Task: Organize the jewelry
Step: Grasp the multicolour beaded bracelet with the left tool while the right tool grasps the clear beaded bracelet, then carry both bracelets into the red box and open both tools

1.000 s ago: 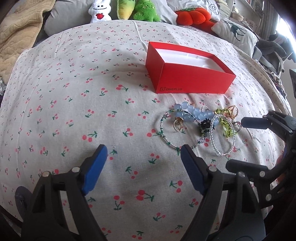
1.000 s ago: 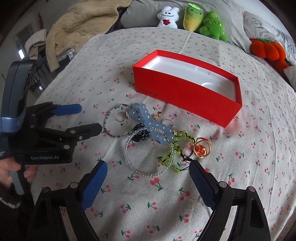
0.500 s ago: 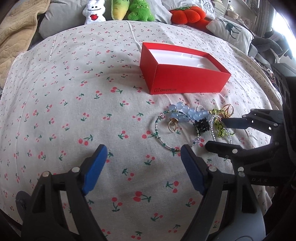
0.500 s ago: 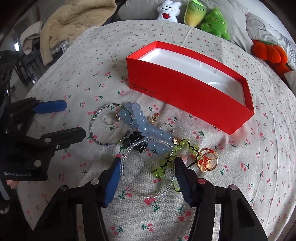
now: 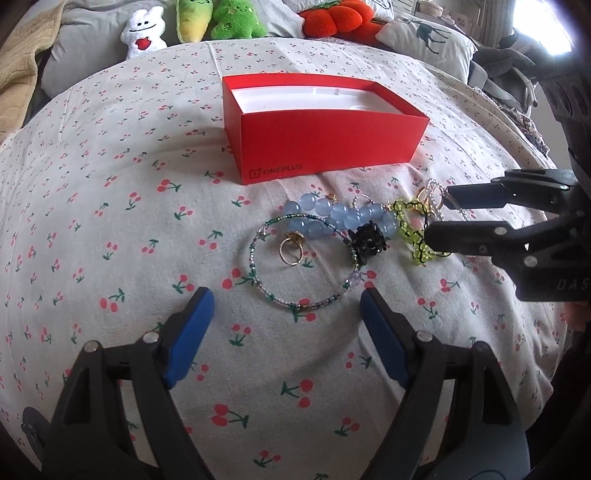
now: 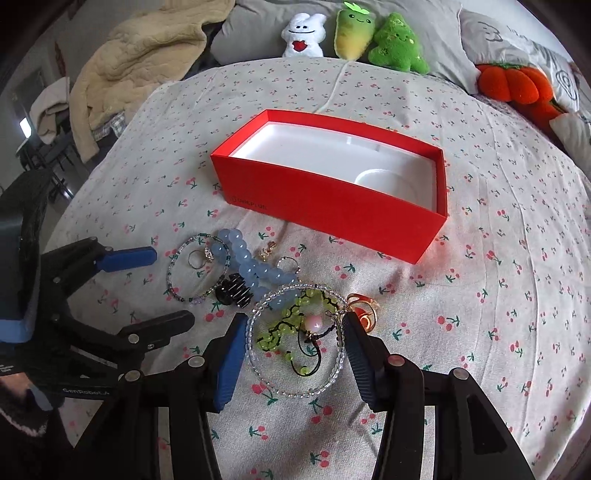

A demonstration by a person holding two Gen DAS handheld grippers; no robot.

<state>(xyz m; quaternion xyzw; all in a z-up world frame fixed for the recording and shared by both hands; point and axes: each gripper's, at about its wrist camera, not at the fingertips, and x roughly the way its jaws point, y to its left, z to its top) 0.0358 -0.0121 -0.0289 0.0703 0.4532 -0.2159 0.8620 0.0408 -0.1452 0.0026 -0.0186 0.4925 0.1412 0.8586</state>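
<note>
A red open box with a white inside sits on the cherry-print cloth. In front of it lies a jewelry heap: blue bead bracelet, thin dark-beaded bracelet around a gold ring, black claw clip, green bead bracelet, orange-gold ring. My right gripper has both pads against the clear bead bracelet. My left gripper stands open at the thin bracelet's near edge, holding nothing.
Plush toys and grey pillows line the far edge of the bed. A beige blanket is heaped at the back left. A hand holds the left gripper. Bare cloth spreads left of the heap.
My right gripper slid forward over the clear bead bracelet and its jaws narrowed onto it. The left gripper drifted closer to the heap, jaws unchanged.
</note>
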